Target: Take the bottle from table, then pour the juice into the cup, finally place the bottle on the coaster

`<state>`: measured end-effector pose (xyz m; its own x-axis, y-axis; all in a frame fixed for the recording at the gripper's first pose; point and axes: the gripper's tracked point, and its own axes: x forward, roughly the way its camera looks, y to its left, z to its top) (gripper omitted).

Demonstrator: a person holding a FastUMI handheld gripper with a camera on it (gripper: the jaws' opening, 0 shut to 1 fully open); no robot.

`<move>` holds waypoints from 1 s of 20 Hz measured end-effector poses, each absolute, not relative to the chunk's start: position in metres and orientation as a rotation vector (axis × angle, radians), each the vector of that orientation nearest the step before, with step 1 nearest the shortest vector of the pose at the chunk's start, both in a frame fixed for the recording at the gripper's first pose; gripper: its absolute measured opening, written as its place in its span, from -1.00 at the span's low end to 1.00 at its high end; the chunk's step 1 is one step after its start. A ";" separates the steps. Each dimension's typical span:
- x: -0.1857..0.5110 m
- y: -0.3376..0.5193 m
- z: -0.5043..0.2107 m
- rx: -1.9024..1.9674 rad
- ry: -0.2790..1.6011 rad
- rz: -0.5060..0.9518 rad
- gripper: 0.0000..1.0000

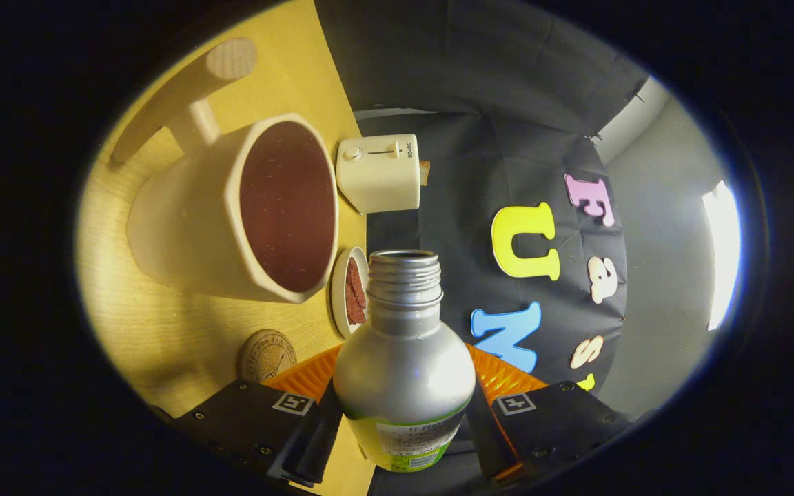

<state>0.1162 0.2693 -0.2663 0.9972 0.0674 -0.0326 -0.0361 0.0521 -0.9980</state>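
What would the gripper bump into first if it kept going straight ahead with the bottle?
Probably the booth wall. The gripper is shut on the bottle, whose mouth points past the cup's rim; depth is unclear.

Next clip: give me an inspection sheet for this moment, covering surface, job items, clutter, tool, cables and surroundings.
Surface: yellow wooden table, seen tilted because the tool is rolled.
Bottle: silver, cap off, held between the fingers, mouth pointing toward the cup's side.
Cup: cream mug with dark inside, beyond the bottle mouth; whether any juice is in it cannot be told.
Coaster: round cork, bare, just ahead of the fingers, near the cup.
Clutter: cream toaster beyond the cup; small plate with something dark red on it; wooden stand behind the cup.
Tool: both fingers press on the bottle's body.
Cables: nothing seen.
Surroundings: black cloth wall, grey wall beyond.
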 end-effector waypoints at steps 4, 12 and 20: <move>0.117 0.269 -0.262 -1.587 -0.053 0.066 0.61; 0.124 0.269 -0.250 -1.678 -0.109 0.039 0.61; 0.125 0.271 -0.245 -1.753 -0.152 0.025 0.60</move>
